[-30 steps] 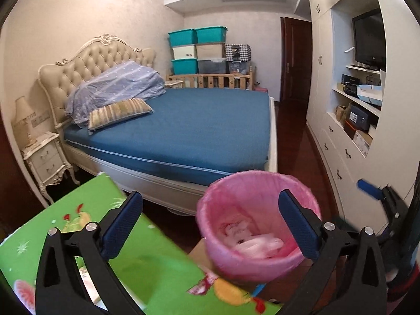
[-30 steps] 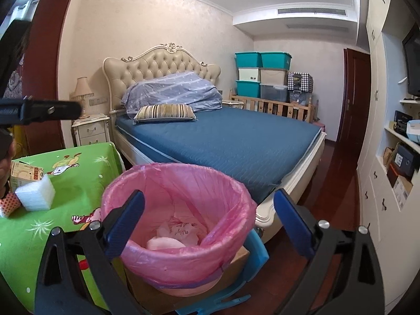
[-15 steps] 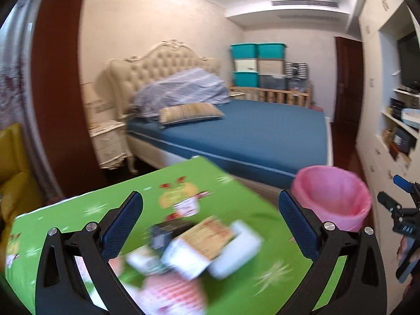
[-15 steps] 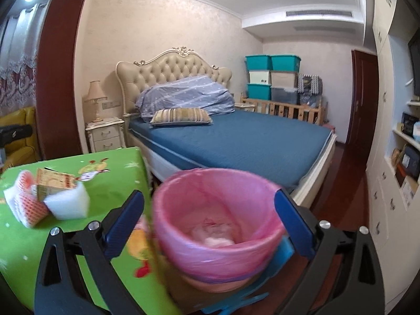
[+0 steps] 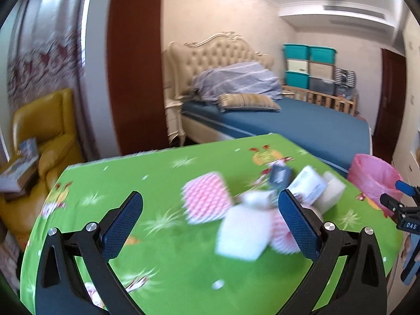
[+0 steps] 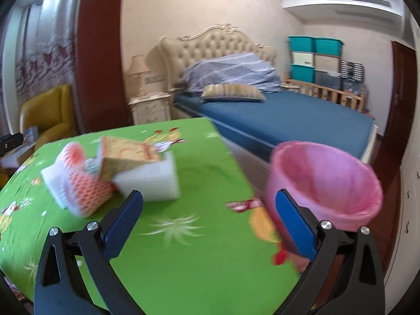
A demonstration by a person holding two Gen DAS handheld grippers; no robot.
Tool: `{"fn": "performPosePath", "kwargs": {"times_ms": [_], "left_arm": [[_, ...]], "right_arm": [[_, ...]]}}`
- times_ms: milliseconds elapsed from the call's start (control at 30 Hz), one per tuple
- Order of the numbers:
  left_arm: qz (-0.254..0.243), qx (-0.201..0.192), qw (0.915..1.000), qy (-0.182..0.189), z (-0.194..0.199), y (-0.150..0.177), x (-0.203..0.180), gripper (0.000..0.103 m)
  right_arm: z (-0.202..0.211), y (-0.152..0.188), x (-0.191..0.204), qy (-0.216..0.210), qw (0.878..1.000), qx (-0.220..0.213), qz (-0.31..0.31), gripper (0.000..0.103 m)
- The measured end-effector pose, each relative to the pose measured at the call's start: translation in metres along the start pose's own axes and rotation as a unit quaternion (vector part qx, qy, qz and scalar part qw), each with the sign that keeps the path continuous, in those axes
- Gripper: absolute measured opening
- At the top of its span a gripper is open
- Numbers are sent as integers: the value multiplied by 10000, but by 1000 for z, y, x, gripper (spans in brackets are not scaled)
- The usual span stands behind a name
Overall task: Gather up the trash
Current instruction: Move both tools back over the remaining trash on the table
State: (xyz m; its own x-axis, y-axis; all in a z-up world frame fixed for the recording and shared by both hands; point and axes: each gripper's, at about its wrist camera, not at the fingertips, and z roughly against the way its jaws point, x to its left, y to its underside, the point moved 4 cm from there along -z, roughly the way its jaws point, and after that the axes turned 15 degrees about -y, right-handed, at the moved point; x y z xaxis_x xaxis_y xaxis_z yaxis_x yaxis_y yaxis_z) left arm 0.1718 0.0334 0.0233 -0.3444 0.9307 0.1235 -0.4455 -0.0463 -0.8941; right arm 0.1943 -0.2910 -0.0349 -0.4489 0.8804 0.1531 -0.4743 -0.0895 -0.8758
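A green cartoon-print table (image 5: 162, 257) filled the lower part of both wrist views, with a blue bed (image 6: 283, 115) behind it. Near the middle of the table lay a loose heap of trash, blurred in both views. The heap held a pink foam fruit net (image 5: 207, 199), a white foam block (image 5: 244, 236) just in front of the net, a second white foam block (image 6: 155, 179) on the heap's far right, and a printed cardboard carton (image 6: 126, 149) resting on top of that block. A small dark item sat at the back of the heap, too blurred to name.

A bin lined with a pink bag (image 6: 325, 183) stood off the table's right edge, well apart from the heap.

The left gripper (image 5: 210, 219) hovered over the table with its fingers spread wide, empty, the heap framed between them. The right gripper (image 6: 208, 215) was also wide apart and empty, over bare cloth between the heap and the bin.

Everything in the heap looked very light. The foam net seemed soft and springy, likely to squash and spring back, so a pinch across its middle would suit. The foam blocks looked firmer but crushable; taking one across its narrow sides seemed safest. The carton looked thin and stiff, best gripped at an edge.
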Motion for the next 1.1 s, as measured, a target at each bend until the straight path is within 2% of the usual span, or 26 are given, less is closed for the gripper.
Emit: {"fn": "performPosePath", "kwargs": {"times_ms": [133,267,567,767,900,1033,1100], "left_arm": [[115,183,9993,-294,-6,21,29,97],[119,290,9986,-432,-9,37,45,97],[171,340,9981,-479,-9,49,54,97],[185,377,9984,-385,-5,57,56,97],[224,430,9983,-316,-5,60,57,97],[186,481,9984,-244,-5,63,52,97],[88,522,9984,-201,-6,66,45,97]], "right_arm": [[-16,1,34,-174,9995,175,219,98],[-29,2,64,-371,9981,320,368,98],[-73,11,132,-594,9908,867,852,98],[-106,12,151,-427,9842,1452,917,98],[-118,7,156,-211,9847,1430,974,98],[-131,11,158,-208,9820,1652,889,98],[-129,10,155,-220,9833,1606,821,96]]}}
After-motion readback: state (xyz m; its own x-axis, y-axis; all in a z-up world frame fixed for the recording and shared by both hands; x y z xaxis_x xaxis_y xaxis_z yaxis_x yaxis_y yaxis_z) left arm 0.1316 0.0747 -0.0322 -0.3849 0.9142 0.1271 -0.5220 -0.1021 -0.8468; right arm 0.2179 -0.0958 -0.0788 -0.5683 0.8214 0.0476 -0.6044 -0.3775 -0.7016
